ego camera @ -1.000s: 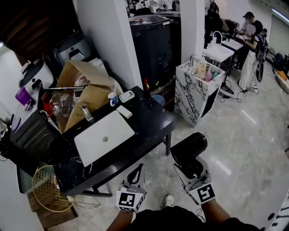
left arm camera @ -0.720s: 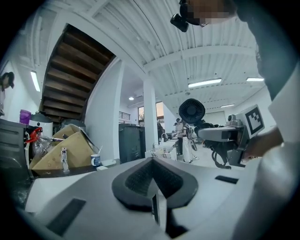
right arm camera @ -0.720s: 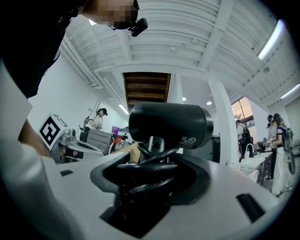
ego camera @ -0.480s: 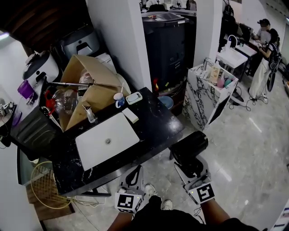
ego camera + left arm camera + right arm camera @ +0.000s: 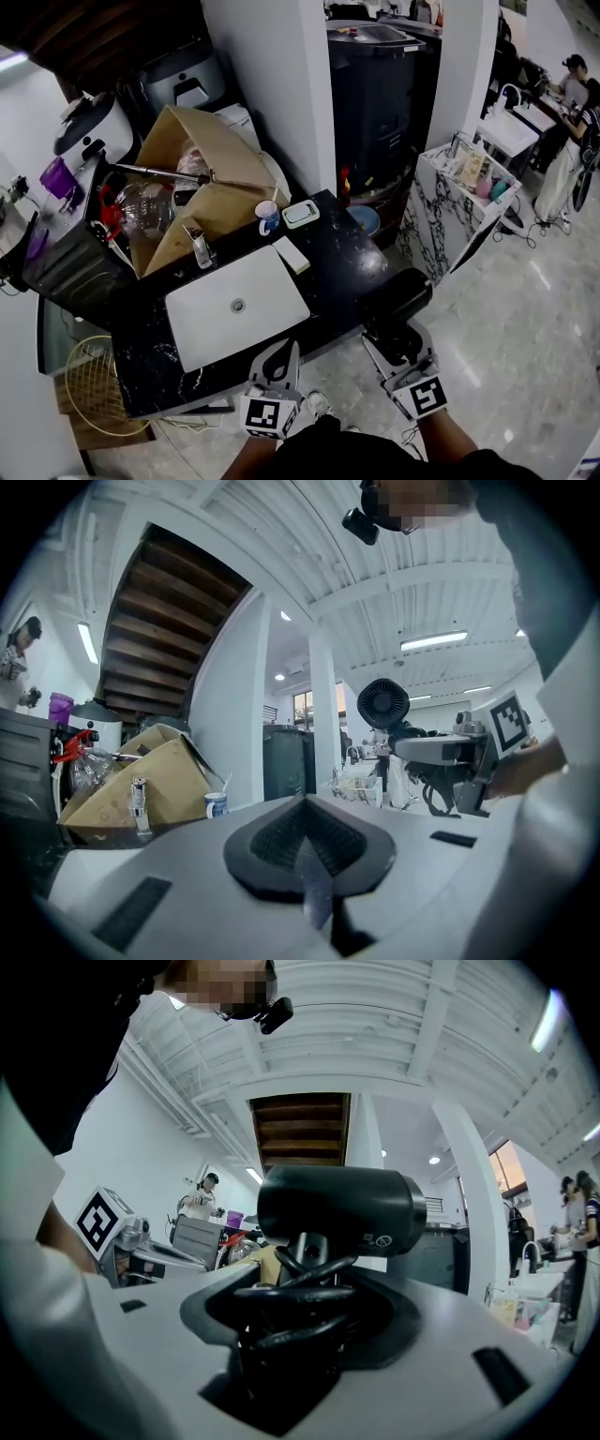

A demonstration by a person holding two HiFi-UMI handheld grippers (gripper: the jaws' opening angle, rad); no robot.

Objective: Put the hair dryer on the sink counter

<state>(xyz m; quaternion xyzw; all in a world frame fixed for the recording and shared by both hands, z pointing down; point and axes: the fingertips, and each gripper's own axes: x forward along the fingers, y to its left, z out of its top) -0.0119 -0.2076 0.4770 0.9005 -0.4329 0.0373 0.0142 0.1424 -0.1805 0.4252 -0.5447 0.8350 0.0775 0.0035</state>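
Much of the counter's [image 5: 349,267] right end lies bare beside the white sink [image 5: 237,305]. Your right gripper [image 5: 401,345] clamps the hair dryer [image 5: 397,302] by its cord-wrapped handle at the near right corner, with open floor [image 5: 525,347] alongside. Your left gripper [image 5: 279,356], jaws together and empty, is at the near edge.

Black sink counter [image 5: 349,270]: white basin [image 5: 267,289], faucet [image 5: 199,248], mug [image 5: 268,217].
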